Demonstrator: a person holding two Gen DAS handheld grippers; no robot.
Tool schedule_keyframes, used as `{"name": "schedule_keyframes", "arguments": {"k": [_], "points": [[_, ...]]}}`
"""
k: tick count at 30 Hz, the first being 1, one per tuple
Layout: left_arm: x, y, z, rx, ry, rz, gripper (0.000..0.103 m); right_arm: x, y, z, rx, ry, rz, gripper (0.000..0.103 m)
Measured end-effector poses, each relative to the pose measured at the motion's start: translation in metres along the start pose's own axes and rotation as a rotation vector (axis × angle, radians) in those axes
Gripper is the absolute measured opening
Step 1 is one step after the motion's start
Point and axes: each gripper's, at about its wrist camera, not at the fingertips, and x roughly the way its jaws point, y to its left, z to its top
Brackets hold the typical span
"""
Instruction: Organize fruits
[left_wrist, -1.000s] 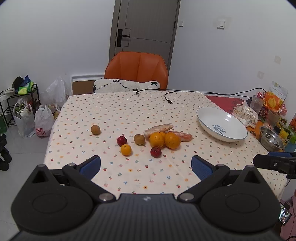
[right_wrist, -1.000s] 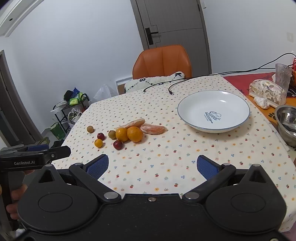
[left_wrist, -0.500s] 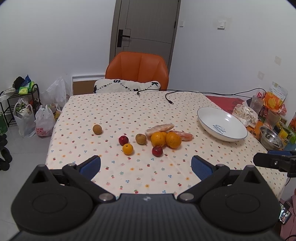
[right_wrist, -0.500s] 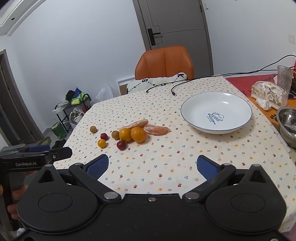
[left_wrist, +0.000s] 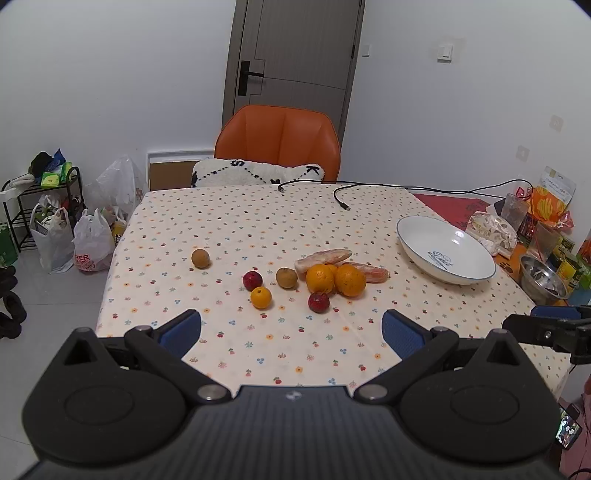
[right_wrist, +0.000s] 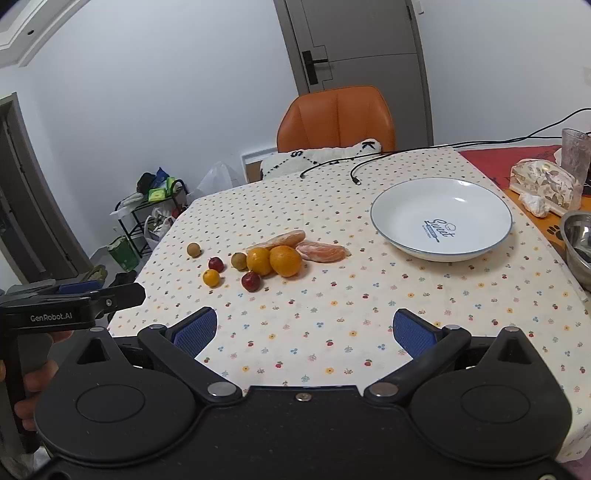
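Several fruits lie loose on the patterned tablecloth: two big oranges (left_wrist: 334, 279) (right_wrist: 274, 260), two peeled citrus pieces (left_wrist: 323, 257) (right_wrist: 322, 252), two dark red fruits (left_wrist: 318, 302), a small orange one (left_wrist: 260, 297), and two brown ones (left_wrist: 200, 258). An empty white plate (left_wrist: 447, 251) (right_wrist: 441, 218) sits to their right. My left gripper (left_wrist: 291, 328) hovers open above the near table edge, well short of the fruits. My right gripper (right_wrist: 302, 329) is open too, over the front of the table, nothing between its fingers.
An orange chair (left_wrist: 277, 144) with a white cushion stands at the far side. Black cables (left_wrist: 340, 197) cross the back of the table. A steel bowl (left_wrist: 543, 275), food bags and a glass crowd the right edge. Bags and a rack (left_wrist: 40, 206) fill the floor at left.
Both grippers have drifted slightly toward the table, so the fruits and plate look a little nearer. Nothing on the table has moved.
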Motion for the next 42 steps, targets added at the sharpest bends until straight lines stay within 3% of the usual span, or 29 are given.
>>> {"name": "schedule_keyframes", "arguments": {"k": [25, 42], "points": [[-0.007, 0.001, 0.003, -0.003, -0.014, -0.002, 0.103, -0.007, 0.006, 0.004, -0.01, -0.01, 0.015, 0.103], [0.022, 0.016, 0.003, -0.02, 0.03, 0.024, 0.103, 0.016, 0.01, 0.008, 0.008, 0.0, 0.059, 0.103]]}}
